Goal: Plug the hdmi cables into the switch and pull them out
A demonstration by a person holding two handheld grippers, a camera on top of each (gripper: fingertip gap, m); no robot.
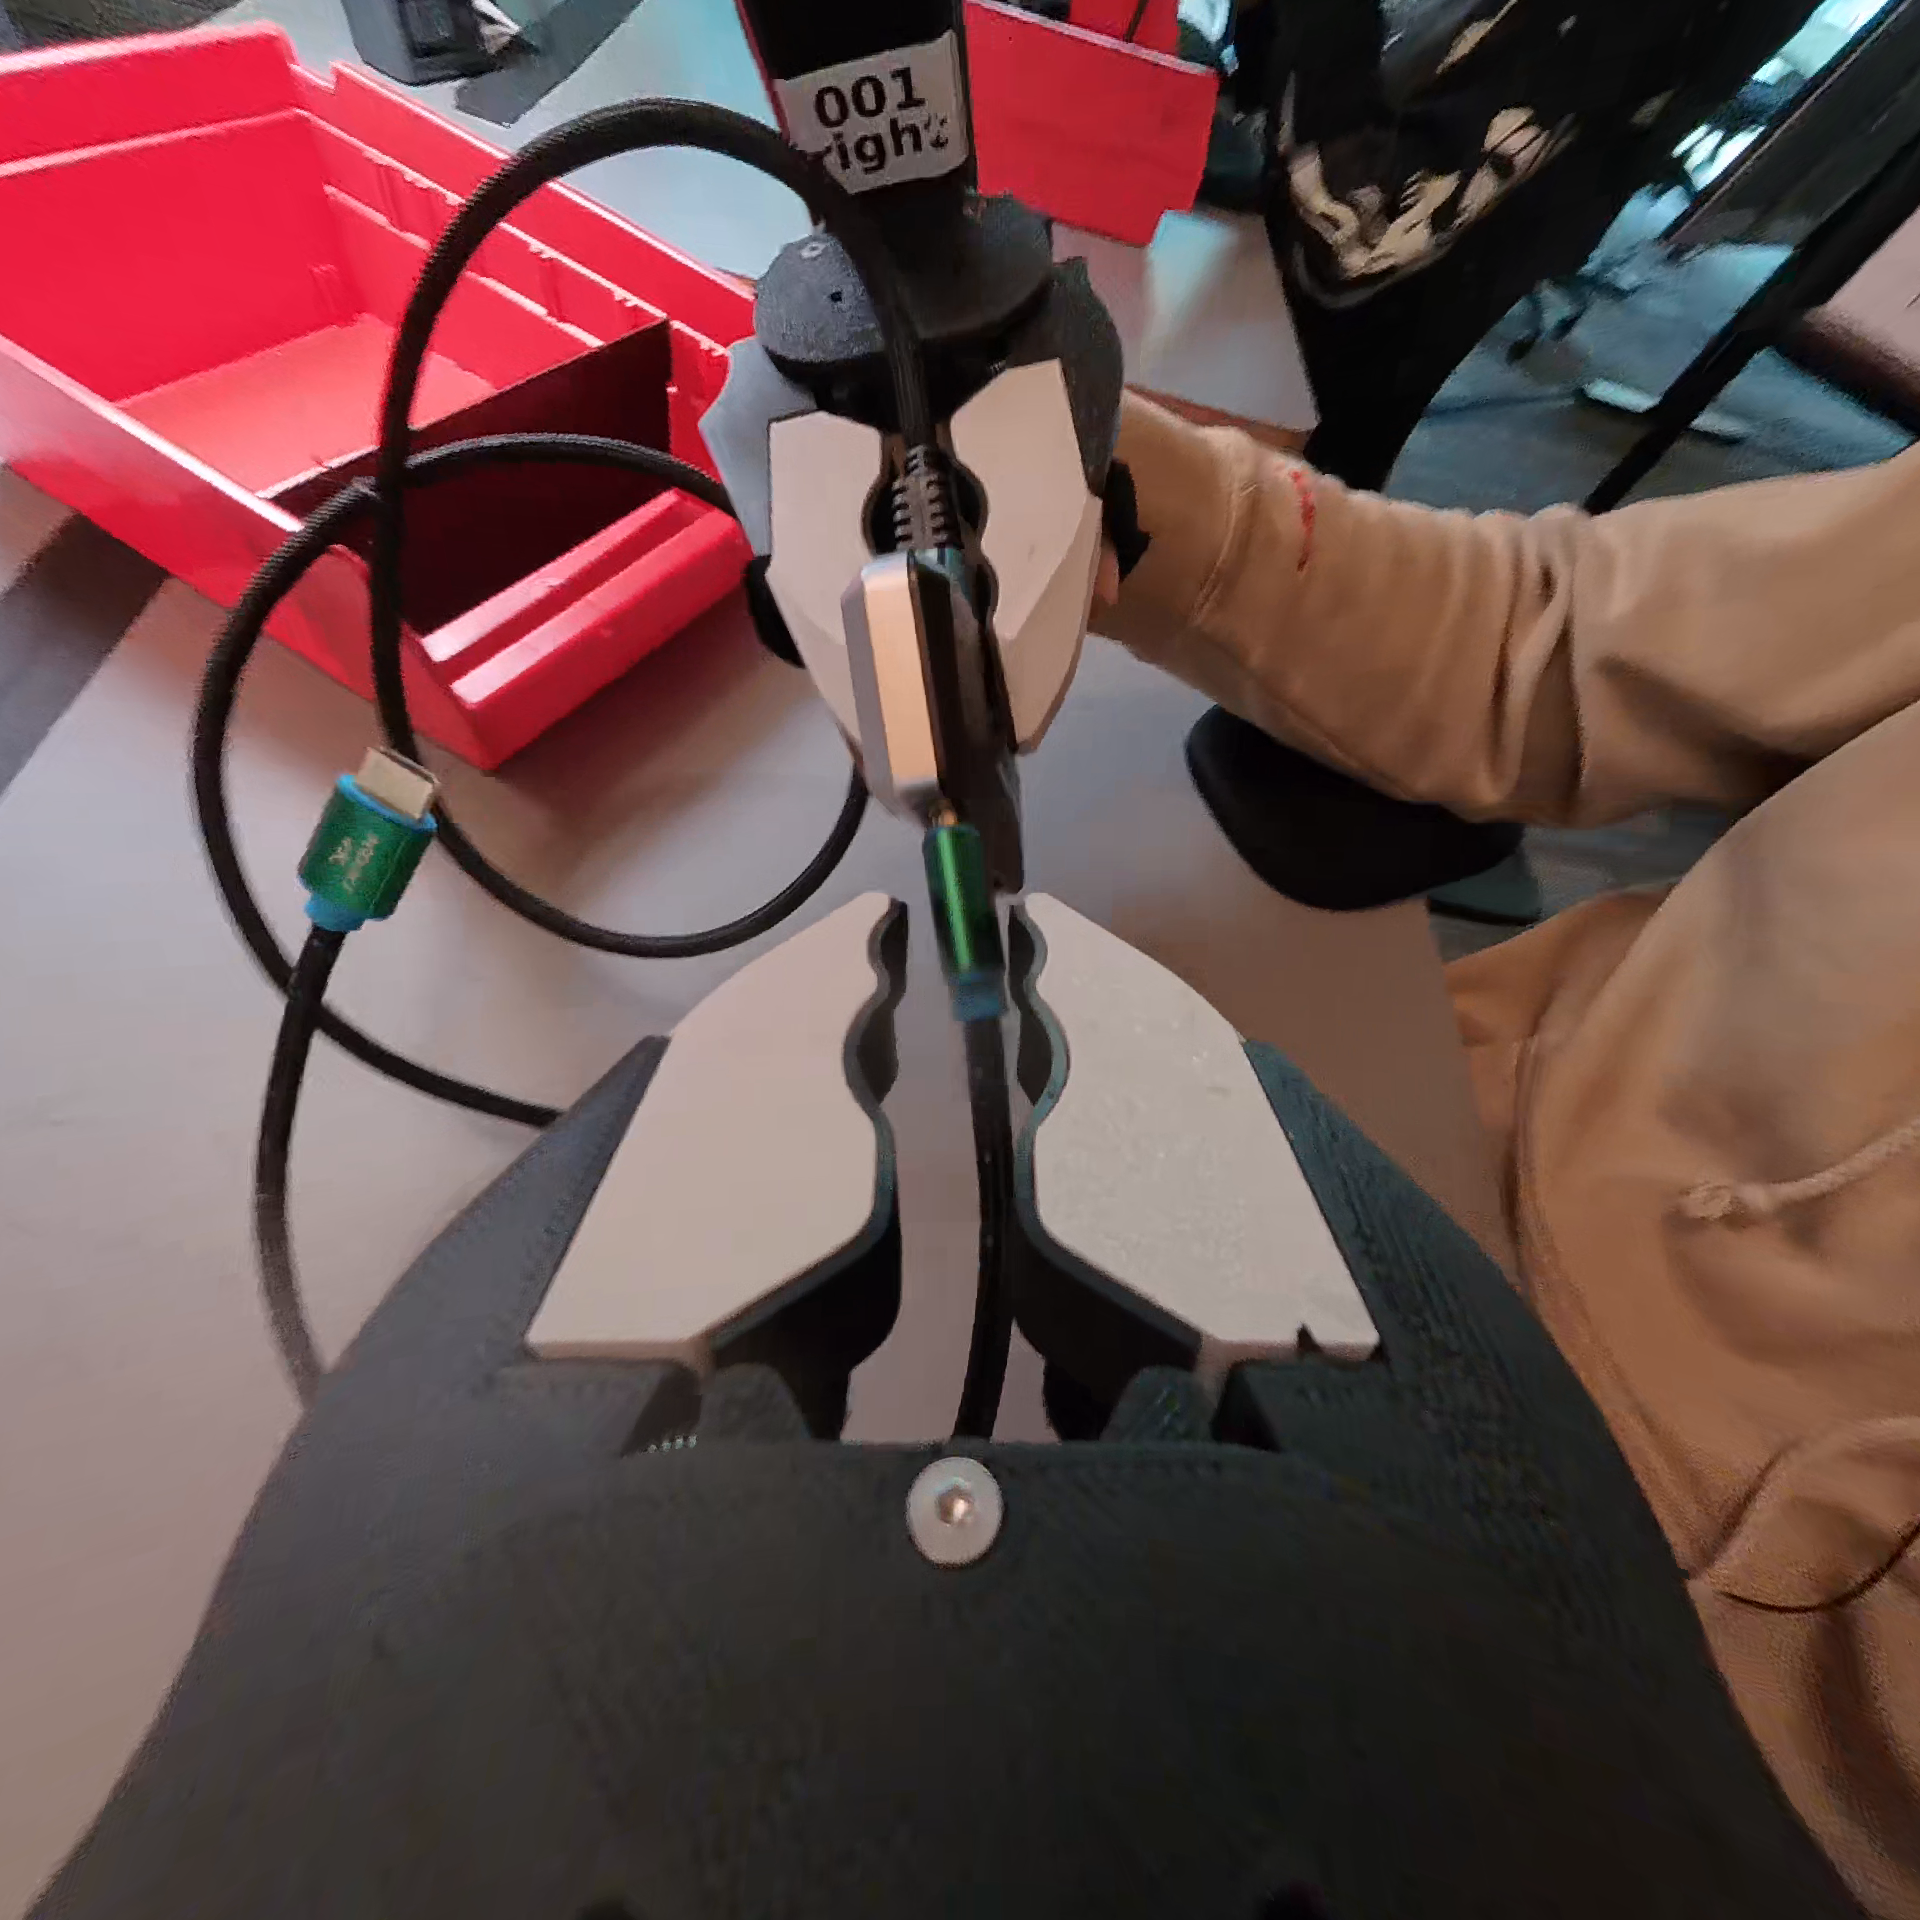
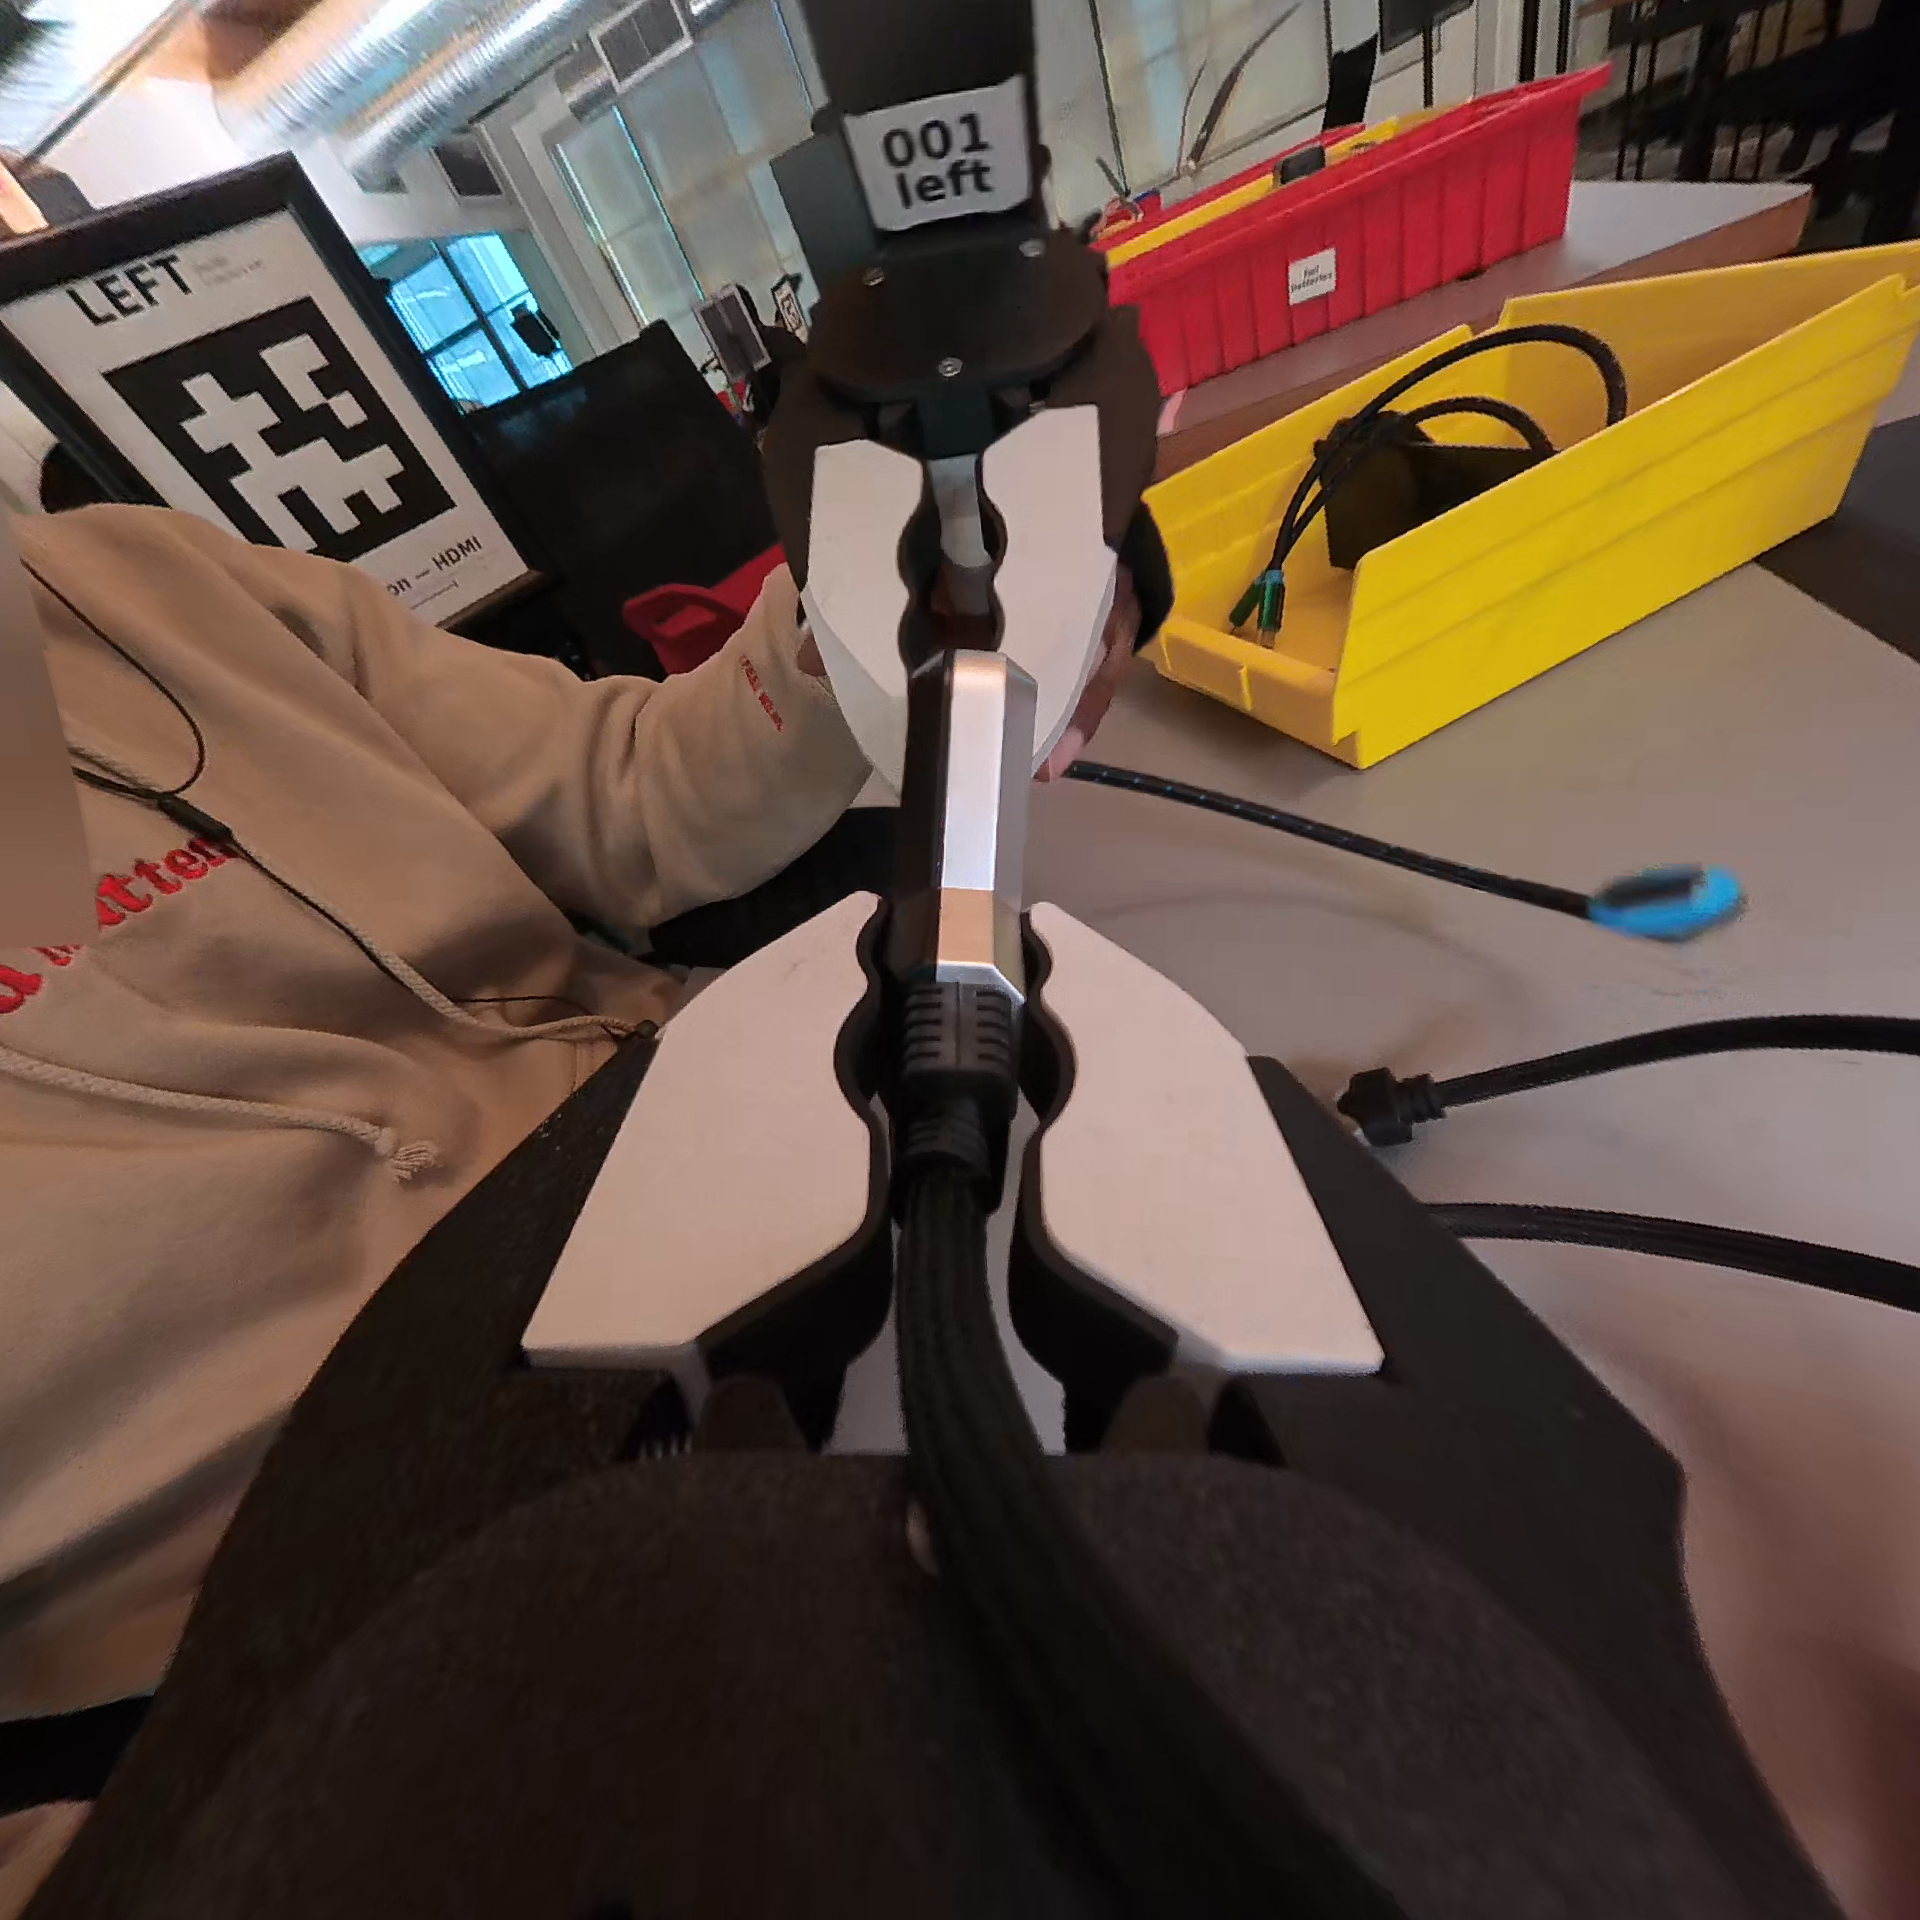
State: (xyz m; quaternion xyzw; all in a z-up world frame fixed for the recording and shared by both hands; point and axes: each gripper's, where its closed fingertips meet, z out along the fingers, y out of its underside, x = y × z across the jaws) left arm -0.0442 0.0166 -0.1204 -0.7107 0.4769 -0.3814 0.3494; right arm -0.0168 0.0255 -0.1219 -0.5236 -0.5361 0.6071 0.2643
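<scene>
Right gripper [image 2: 956,925] is clamping narrow on the silver switch [image 2: 977,800], its black lead running back between the fingers. Only the right wrist view is showing a yellow bin [image 2: 1558,582] holding coiled black cables with green plugs, toward the tabletop's far edge. Only the left wrist view is showing a red bin [image 1: 312,343], seemingly nothing in it, and a loose green HDMI plug [image 1: 369,847] lying on the tabletop. Left gripper [image 1: 956,914] is sitting slightly parted around a green plug [image 1: 961,914] at the switch; contact unclear.
</scene>
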